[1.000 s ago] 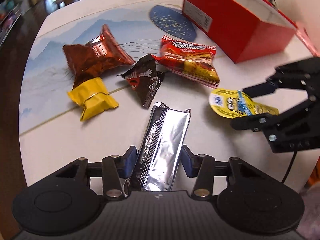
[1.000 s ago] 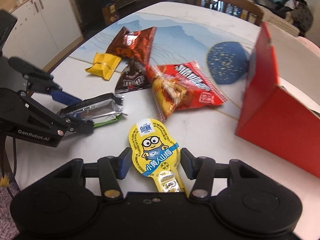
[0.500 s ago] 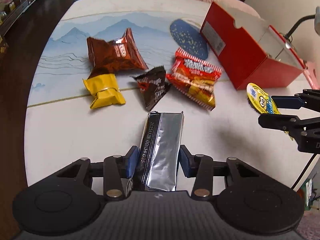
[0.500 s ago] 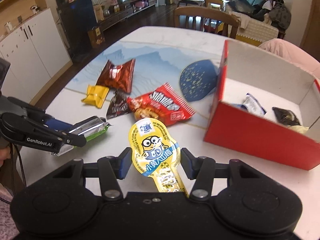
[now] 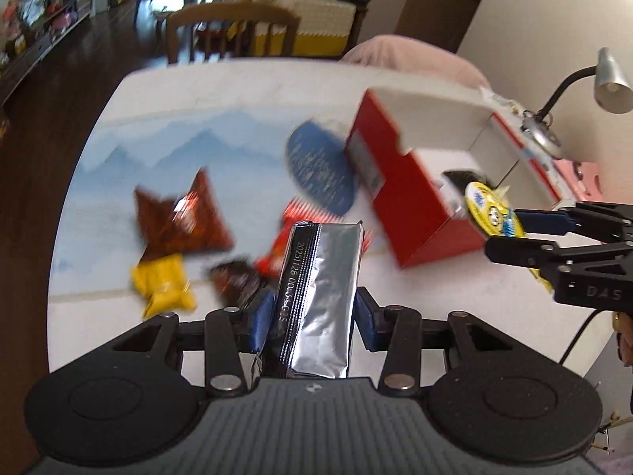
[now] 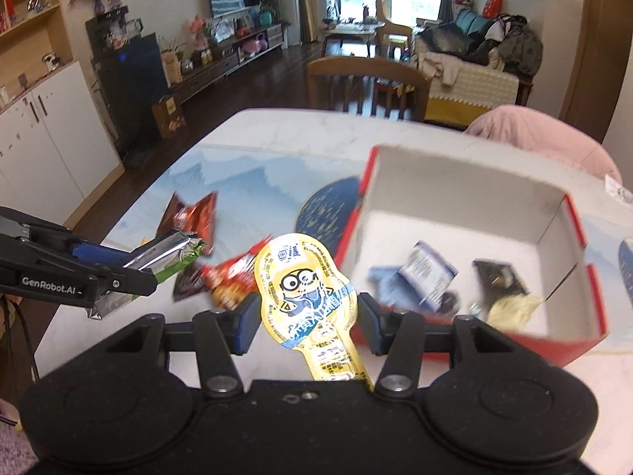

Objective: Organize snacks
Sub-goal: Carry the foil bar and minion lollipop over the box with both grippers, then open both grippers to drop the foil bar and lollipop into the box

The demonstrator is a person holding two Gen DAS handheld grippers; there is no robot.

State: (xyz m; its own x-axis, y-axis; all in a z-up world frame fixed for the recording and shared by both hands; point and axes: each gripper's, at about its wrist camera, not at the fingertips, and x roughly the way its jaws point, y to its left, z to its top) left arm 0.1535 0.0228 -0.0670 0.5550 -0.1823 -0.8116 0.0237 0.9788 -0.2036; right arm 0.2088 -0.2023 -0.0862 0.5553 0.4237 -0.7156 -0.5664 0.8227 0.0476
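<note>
White and round-cornered, the table (image 5: 237, 91) carries a pale blue mountain print and stands in a living room, with a wooden chair (image 6: 368, 83) at its far edge and dark floor beyond.

Loose snacks lie blurred on the print: a brown crinkled bag (image 5: 180, 217), a small yellow packet (image 5: 164, 285) just below it, a dark triangular pouch (image 5: 233, 277) and a red-and-yellow bag (image 6: 233, 277), all close together. A red box (image 6: 467, 198) with a white inside stands open on the right part of the table, beside a dark blue disc (image 5: 320, 166). Inside it lie a blue-and-white sachet (image 6: 427, 273), a black packet (image 6: 498, 277) and a pale yellowish one (image 6: 514, 306).

Bare tabletop runs along the near and left edges. A desk lamp (image 5: 611, 79) and its cable sit near the box's right side.

The left gripper (image 5: 314, 312) is clamped on a silver foil bar (image 5: 320, 293), which stands up between the blue pads and is clear of the table. The right gripper (image 6: 306, 316) grips a yellow cartoon-printed pack (image 6: 306, 289) by its sides, held in the air at the box's near left corner.
</note>
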